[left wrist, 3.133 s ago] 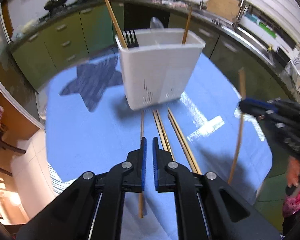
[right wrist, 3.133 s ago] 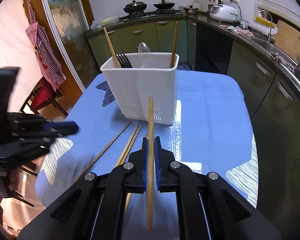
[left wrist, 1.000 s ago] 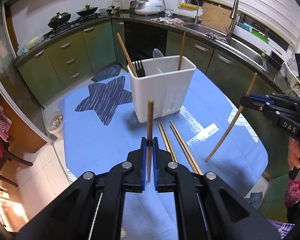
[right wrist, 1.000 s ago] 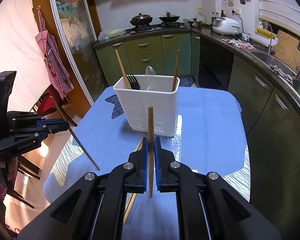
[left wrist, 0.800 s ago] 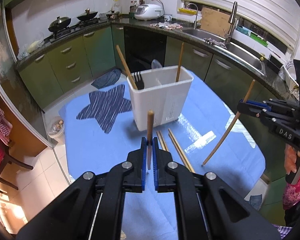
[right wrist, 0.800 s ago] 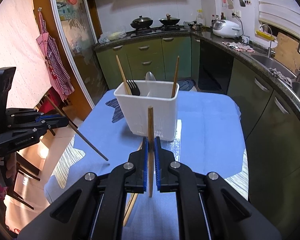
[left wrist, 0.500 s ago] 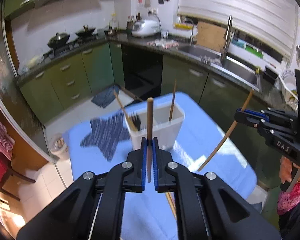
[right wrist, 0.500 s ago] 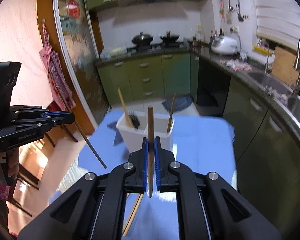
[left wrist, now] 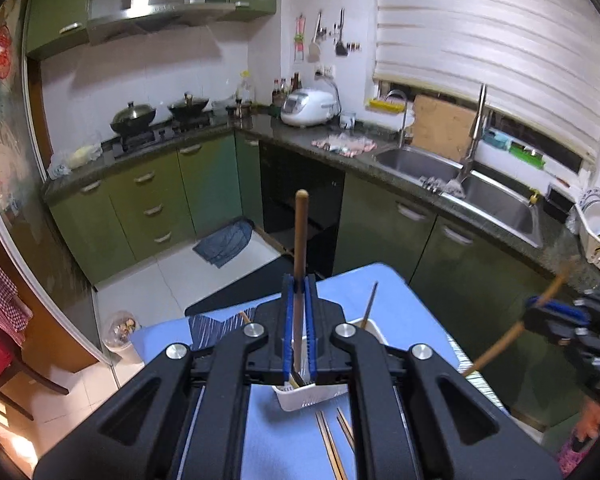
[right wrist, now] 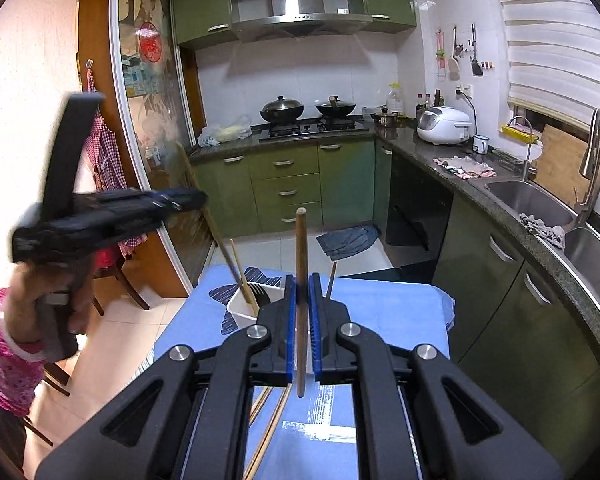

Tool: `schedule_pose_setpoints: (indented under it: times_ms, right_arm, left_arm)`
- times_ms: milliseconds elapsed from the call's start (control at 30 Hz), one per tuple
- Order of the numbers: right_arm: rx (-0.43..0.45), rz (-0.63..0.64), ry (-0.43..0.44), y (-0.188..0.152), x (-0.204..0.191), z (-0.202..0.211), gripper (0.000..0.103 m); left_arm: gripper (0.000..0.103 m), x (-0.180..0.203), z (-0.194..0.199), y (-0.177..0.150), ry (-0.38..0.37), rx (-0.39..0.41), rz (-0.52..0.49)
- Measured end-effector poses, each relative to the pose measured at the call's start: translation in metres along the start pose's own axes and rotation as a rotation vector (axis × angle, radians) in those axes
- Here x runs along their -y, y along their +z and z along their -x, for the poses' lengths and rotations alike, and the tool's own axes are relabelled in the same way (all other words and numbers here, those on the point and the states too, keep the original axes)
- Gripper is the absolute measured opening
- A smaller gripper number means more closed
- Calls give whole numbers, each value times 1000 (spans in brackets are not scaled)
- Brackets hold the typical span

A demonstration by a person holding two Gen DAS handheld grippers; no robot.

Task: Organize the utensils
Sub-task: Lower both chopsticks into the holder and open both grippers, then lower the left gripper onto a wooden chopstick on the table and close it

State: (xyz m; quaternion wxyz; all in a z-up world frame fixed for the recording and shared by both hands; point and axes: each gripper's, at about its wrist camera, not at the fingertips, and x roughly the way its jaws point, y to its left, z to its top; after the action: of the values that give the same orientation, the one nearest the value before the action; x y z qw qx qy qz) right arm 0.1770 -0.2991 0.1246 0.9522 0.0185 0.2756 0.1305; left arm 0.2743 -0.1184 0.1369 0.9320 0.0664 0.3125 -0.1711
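Left wrist view: the left gripper [left wrist: 299,288] is clamped on a wooden chopstick [left wrist: 300,240] that stands upright between its blue pads, top end toward twelve o'clock. The white utensil caddy [left wrist: 312,392] sits directly beneath, mostly hidden behind the jaws, on the blue tablecloth [left wrist: 284,440]. Loose chopsticks [left wrist: 332,448] lie on the cloth at six o'clock of the caddy. At three o'clock the right gripper [left wrist: 540,314] is closed on a second, slanted chopstick.

Right wrist view: the right gripper [right wrist: 303,292] grips its own chopstick [right wrist: 301,264] upright. The caddy [right wrist: 240,314] lies at ten o'clock of the jaws, holding a fork [right wrist: 258,294] and other sticks. The left gripper [right wrist: 188,200], blurred, is at nine o'clock, its chopstick angled down toward the caddy.

Judgement: the step in hand is carrying both sticks over the caddy. The next move calls for lowering each tip into a compartment, then releasing.

Differences: only the right view shows the caddy's open top and the fork. Only the left view shows the loose sticks clear of the gripper body.
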Motion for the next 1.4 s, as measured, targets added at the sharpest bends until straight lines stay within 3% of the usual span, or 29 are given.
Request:
schedule_pose_setpoints:
  times_ms: [200, 400, 433, 533, 767, 1167, 1400]
  right_arm:
    - [6, -11, -1, 9, 4, -6, 7]
    - [45, -42, 0, 30, 9, -11, 7]
    - [57, -51, -1, 36, 11, -12, 7]
    - [83, -70, -4, 52, 14, -16, 7]
    - [75, -99, -37, 74, 17, -60, 7]
    - [-98, -101, -43, 20, 21, -156, 7]
    - [-108, -87, -14, -4, 16, -152, 10]
  left_arm:
    - [6, -6, -47, -25, 15, -94, 17]
    - [7, -9, -61, -53, 26, -146, 6]
    - [11, -10, -59, -57, 26, -147, 2]
    - [35, -12, -49, -64, 31, -139, 0]
    - [38, -16, -24, -78, 13, -137, 0]
    - [46, -15, -23, -118, -17, -207, 6]
    - [53, -10, -38, -145, -33, -273, 6]
